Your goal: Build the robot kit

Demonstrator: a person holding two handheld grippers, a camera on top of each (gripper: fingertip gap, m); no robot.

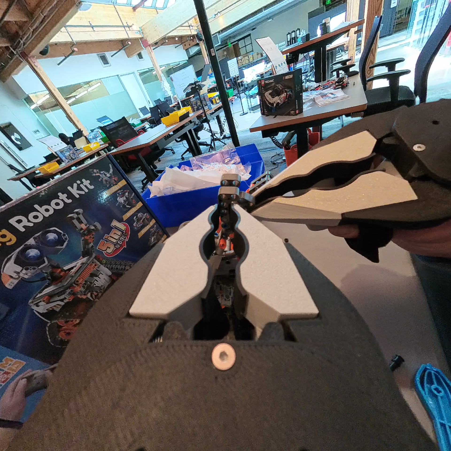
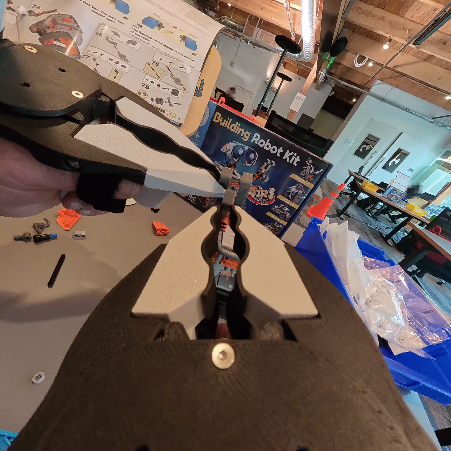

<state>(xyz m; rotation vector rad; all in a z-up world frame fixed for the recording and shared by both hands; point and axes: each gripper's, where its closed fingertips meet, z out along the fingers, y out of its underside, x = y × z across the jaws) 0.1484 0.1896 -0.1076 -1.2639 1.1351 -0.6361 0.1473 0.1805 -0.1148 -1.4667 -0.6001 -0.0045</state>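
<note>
Left wrist view, left gripper (image 1: 223, 214): fingers closed on a grey-and-orange brick assembly (image 1: 225, 234), which runs up between the pads and sticks out past the tips.
Left wrist view, right gripper (image 1: 252, 199): comes in from the right, tips pinched on a grey beam at the assembly's top.
Left wrist view, surroundings: kit box (image 1: 73, 231) left of the fingers; blue bin (image 1: 175, 207) beyond them.
Right wrist view, right gripper (image 2: 225, 207): fingers clamped on the same assembly (image 2: 225, 244).
Right wrist view, left gripper (image 2: 218, 181): enters from the left, tips at the grey fork.
Right wrist view, table (image 2: 97, 268): loose orange pieces (image 2: 161, 228) and a black axle (image 2: 56, 271) left of the fingers.
Handling: light, rigid plastic, likely to unsnap at joints; best held on the solid beams.
</note>
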